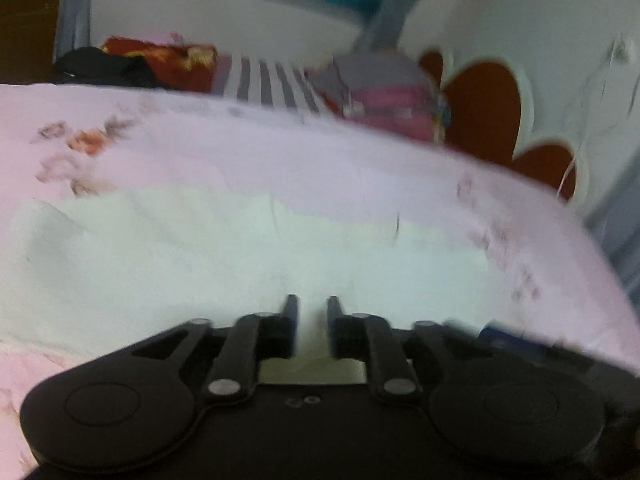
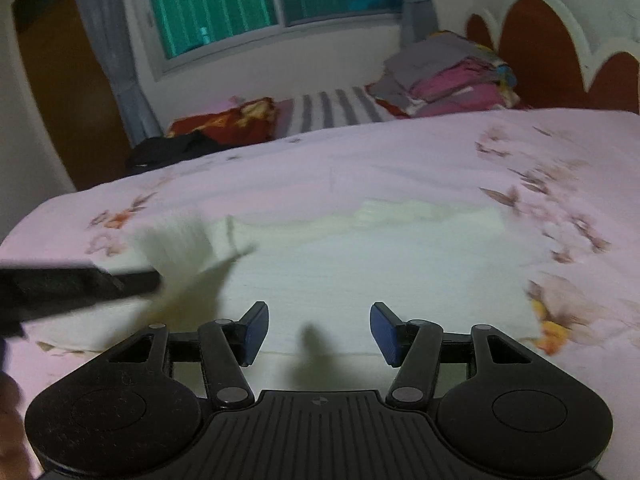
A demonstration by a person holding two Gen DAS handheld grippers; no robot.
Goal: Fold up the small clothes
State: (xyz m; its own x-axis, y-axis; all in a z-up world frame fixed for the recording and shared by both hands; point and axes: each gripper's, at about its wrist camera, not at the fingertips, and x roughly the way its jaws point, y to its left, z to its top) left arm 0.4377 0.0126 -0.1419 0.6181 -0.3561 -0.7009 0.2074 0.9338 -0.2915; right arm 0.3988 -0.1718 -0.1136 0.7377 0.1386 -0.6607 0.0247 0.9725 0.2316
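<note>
A small white garment (image 2: 360, 272) lies spread on the pink floral bedsheet (image 2: 360, 160). In the right wrist view my right gripper (image 2: 318, 330) is open and empty, low over the garment's near edge. At the left of that view my left gripper (image 2: 156, 278) holds up a corner of the garment (image 2: 180, 240), blurred. In the left wrist view the left gripper (image 1: 313, 312) has its jaws close together over the white garment (image 1: 200, 260); the cloth between the tips cannot be made out there.
A pile of folded clothes (image 2: 448, 76) sits at the far right by the red and white headboard (image 2: 532, 40). A black garment (image 2: 172, 150) and a red patterned cloth (image 2: 228, 120) lie at the far edge. A striped sheet (image 2: 336, 110) lies beyond.
</note>
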